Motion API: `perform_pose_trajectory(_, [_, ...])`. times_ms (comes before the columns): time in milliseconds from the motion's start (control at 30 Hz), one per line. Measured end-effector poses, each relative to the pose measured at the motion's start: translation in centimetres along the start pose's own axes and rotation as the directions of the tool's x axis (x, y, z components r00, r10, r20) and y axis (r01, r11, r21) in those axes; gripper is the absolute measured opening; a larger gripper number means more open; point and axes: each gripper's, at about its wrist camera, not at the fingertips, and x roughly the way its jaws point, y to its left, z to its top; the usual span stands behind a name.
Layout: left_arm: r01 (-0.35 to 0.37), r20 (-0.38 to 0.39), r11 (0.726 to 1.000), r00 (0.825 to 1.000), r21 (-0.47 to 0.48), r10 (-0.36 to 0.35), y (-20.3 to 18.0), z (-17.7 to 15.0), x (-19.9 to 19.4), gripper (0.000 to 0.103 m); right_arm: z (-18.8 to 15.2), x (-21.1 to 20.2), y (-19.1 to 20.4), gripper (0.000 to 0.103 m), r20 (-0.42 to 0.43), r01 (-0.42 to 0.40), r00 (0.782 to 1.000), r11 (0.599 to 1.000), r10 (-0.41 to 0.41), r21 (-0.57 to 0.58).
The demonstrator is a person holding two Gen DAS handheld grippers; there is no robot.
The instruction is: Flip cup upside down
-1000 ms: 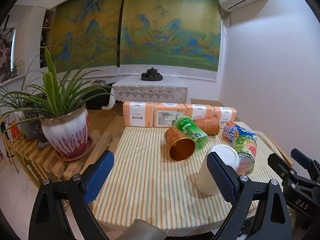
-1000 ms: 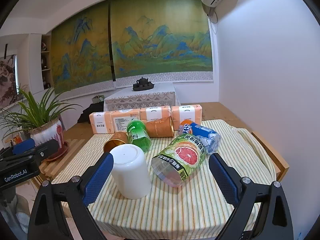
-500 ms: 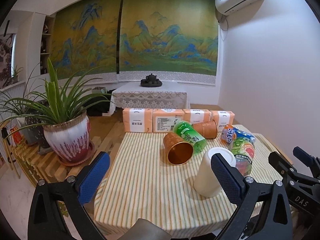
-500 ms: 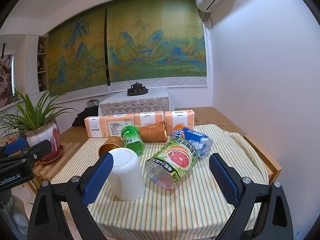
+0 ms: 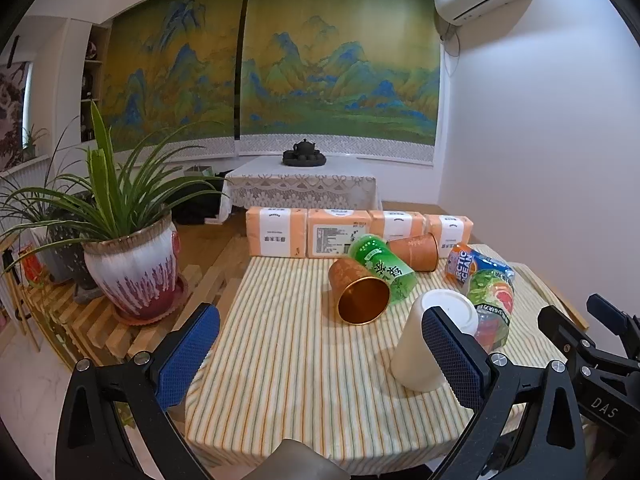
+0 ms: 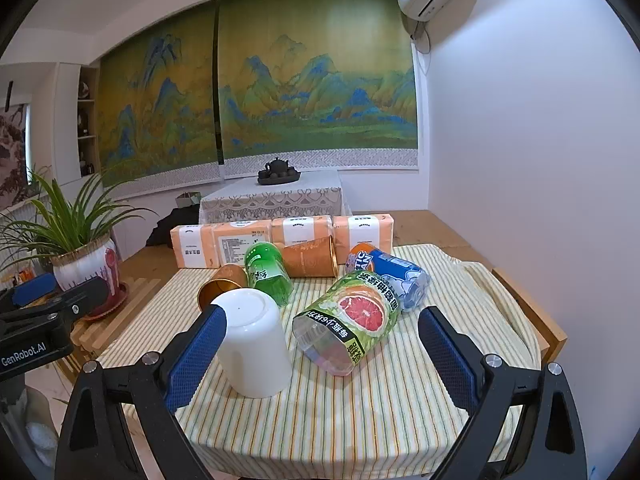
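Both grippers (image 5: 320,354) (image 6: 322,356) farther back, wide open

In the left wrist view, the blue pad of the left hand-held gripper (image 5: 320,354) covers part of the side of the white ceramic cup (image 5: 424,344), and the cup in turn hides the lower half of the clear grapefruit-label plastic bottle (image 5: 494,300). In the right wrist view, the cup (image 6: 252,344) hides most of the copper-coloured metal tumbler (image 6: 222,280). The small print on the row of orange paper packs (image 6: 280,240) cannot be read. The near edge of the striped-cloth surface (image 6: 360,420) is hidden behind the right hand-held gripper (image 6: 320,364).
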Motion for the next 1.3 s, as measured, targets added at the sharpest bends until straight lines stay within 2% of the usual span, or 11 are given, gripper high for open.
perform_pose_trajectory(1300, [-0.002,0.006,1.000,1.000,0.019,0.001,-0.26,0.14,0.47,0.102,-0.31,0.43,-0.31,0.095,-0.015,-0.003,1.000,1.000,0.003,0.007])
